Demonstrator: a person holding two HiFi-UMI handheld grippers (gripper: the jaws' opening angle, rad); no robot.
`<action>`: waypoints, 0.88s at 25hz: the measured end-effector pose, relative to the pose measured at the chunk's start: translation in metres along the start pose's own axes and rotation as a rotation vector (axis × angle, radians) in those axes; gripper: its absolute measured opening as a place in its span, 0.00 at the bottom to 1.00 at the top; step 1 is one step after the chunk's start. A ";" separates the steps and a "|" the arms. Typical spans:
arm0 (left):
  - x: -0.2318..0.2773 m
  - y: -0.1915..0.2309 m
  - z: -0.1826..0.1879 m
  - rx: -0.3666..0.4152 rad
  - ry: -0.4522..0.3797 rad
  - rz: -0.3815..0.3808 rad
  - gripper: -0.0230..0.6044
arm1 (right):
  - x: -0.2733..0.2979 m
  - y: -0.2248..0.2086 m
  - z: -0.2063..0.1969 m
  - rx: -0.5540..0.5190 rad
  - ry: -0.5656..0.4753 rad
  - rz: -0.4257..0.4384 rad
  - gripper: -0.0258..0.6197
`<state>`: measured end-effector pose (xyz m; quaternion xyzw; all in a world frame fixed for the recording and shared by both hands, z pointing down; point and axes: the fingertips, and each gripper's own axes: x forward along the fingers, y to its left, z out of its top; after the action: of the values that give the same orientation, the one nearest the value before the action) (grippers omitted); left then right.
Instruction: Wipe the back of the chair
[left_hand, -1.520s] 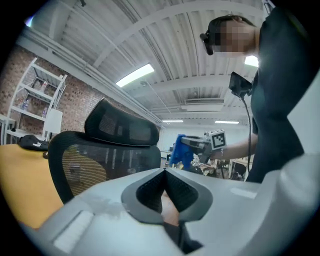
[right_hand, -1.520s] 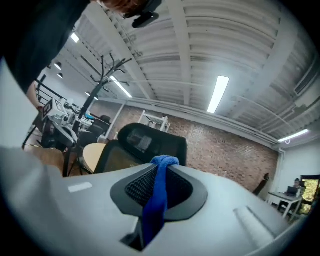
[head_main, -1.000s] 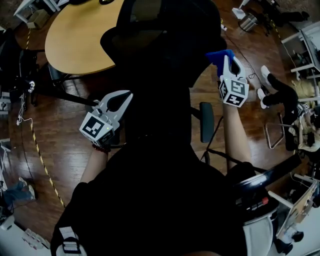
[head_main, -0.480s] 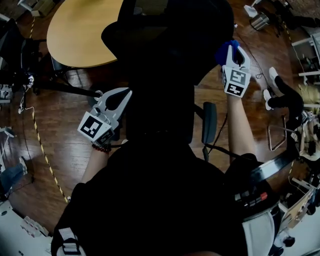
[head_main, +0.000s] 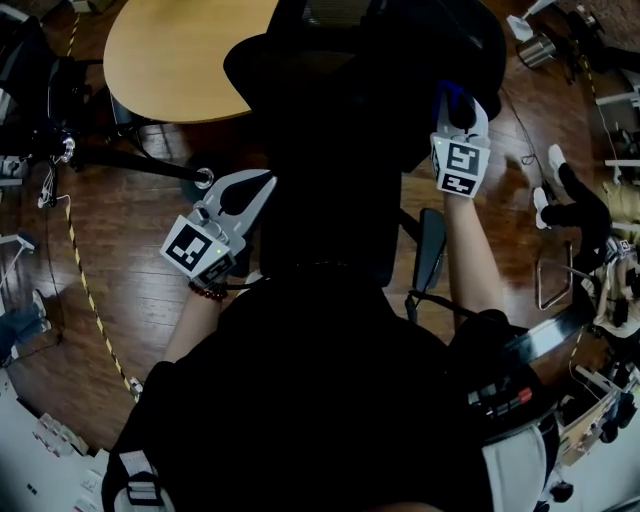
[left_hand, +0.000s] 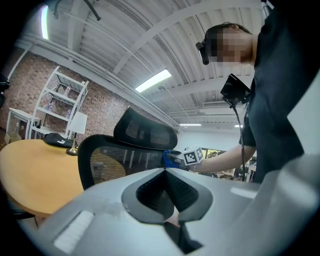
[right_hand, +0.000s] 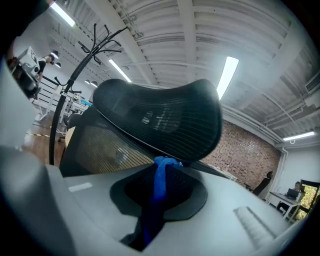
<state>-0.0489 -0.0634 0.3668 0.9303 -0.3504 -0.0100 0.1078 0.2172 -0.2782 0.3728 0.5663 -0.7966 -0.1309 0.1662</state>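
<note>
While the right tongs (head_main: 456, 100), clamped on a blue cloth (right_hand: 160, 182), maybe touch the edge of the chair back (right_hand: 107, 145), the left tongs (head_main: 260, 185) hang lower, closed; open floor (head_main: 130, 260) beside.

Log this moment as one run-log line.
right gripper: shut on blue cloth, at top of chair back | left gripper: shut, empty

Ceiling strip lights (left_hand: 153, 80) glare overhead, fisheye edges bend and darken, head view seems underexposed.
</note>
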 end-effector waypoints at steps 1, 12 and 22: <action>-0.001 0.002 0.000 -0.002 -0.002 0.002 0.04 | 0.003 0.009 0.003 0.001 -0.003 0.008 0.10; -0.016 0.024 -0.018 0.042 0.046 0.050 0.04 | 0.036 0.110 0.046 0.016 -0.075 0.178 0.10; -0.052 0.053 -0.034 0.094 0.112 0.063 0.04 | 0.062 0.230 0.106 0.056 -0.156 0.345 0.10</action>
<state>-0.1198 -0.0614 0.4086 0.9220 -0.3731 0.0617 0.0836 -0.0429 -0.2600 0.3750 0.4139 -0.8956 -0.1219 0.1080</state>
